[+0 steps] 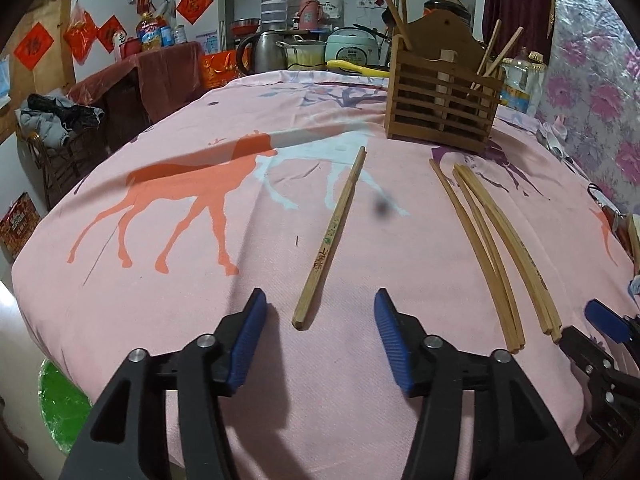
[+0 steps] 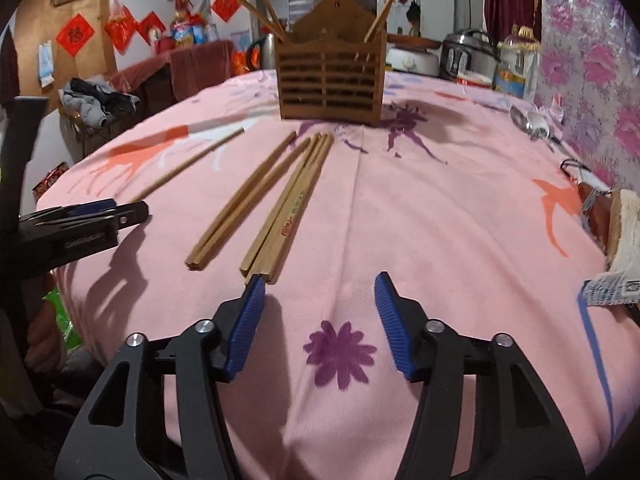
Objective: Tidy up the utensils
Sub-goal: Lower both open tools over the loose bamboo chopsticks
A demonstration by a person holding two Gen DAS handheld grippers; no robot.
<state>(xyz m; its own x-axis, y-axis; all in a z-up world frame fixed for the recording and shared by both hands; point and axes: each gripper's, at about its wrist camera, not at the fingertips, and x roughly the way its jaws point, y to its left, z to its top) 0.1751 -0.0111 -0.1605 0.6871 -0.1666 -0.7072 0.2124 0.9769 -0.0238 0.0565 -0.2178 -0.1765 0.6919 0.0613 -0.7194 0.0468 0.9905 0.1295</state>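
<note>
A wooden slatted utensil holder [image 1: 442,100] stands at the far side of the pink tablecloth, with a few chopsticks upright in it; it also shows in the right wrist view [image 2: 332,80]. A single chopstick [image 1: 330,236] lies just ahead of my open, empty left gripper [image 1: 320,308]. Several more chopsticks [image 1: 496,252] lie in a loose bunch to its right. In the right wrist view that bunch [image 2: 276,200] lies ahead and left of my open, empty right gripper [image 2: 320,292], whose left pad almost touches the nearest ends. The single chopstick [image 2: 192,166] lies farther left.
Metal spoons [image 2: 532,124] lie at the table's right edge near a floral wall. A kettle [image 1: 260,50], pots, a rice cooker [image 1: 352,46] and bottles stand behind the table. A basket of clothes [image 1: 56,120] sits left. The pink cloth [image 2: 440,220] drops off at the near edge.
</note>
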